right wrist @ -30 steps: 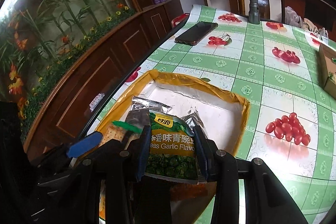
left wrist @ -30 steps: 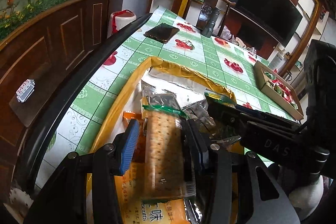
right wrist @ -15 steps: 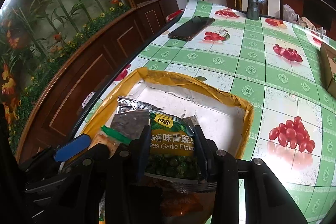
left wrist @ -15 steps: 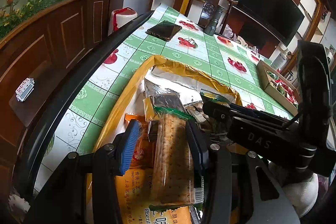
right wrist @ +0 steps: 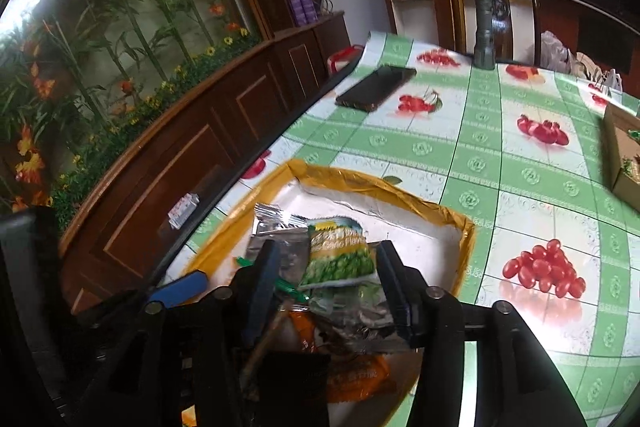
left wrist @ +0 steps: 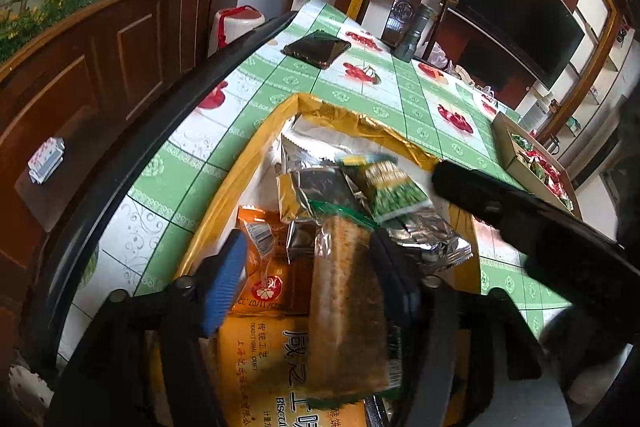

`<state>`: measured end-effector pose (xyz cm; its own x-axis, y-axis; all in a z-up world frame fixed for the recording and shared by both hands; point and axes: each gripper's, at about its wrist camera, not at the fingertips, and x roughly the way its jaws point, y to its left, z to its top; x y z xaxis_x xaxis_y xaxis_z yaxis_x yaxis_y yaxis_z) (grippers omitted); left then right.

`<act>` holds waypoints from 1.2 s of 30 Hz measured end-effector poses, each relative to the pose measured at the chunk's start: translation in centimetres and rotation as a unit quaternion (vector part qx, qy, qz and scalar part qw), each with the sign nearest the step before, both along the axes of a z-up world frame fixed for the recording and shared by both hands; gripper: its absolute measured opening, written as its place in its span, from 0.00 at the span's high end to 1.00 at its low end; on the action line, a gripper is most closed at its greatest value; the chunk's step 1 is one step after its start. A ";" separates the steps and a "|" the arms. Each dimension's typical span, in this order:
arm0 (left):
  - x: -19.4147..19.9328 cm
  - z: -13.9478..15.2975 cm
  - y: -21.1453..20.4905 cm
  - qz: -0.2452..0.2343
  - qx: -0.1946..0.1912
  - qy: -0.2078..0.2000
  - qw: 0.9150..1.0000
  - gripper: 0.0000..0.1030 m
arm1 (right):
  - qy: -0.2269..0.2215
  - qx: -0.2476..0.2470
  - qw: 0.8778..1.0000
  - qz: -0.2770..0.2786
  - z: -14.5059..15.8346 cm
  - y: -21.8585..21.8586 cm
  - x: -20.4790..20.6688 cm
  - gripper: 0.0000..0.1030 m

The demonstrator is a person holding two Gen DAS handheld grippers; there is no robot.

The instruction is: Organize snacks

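Reading from the left edge of the table (left wrist: 248,115), the yellow-rimmed tray (left wrist: 256,155) sits close to that edge and already carries most of the load: an orange biscuit bag (left wrist: 260,355), an orange sachet (left wrist: 264,255), several silver foil packs (left wrist: 424,239) and a dark pack (left wrist: 320,183). The left gripper (left wrist: 308,275) hangs over the near end of the tray with its jaws opening; the cracker sleeve (left wrist: 344,307) lies between them on top of the biscuit bag, close against the right jaw and clear of the blue pad, so it reads as released. Next, the right gripper (right wrist: 324,279) also has its jaws opening, and the green pea packet (right wrist: 340,259) lies free between them on the foil packs. Both placements therefore appear complete. At the far right edge of the table, a cardboard box (left wrist: 520,155) holds further wrapped snacks, judged to be the remaining work.
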<state>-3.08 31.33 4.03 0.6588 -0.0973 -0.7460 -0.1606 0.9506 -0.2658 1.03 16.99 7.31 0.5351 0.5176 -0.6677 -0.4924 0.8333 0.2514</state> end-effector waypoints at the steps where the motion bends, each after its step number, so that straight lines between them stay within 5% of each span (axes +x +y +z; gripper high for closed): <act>1: 0.0 0.0 0.1 -0.001 -0.003 0.002 1.000 0.36 | -0.004 0.005 1.000 -0.001 0.3 -0.3 -0.5 0.45; 36: -11.1 3.6 -4.0 0.024 0.022 -0.057 0.998 0.33 | -0.041 0.013 0.999 -0.024 0.0 -7.9 -13.4 0.35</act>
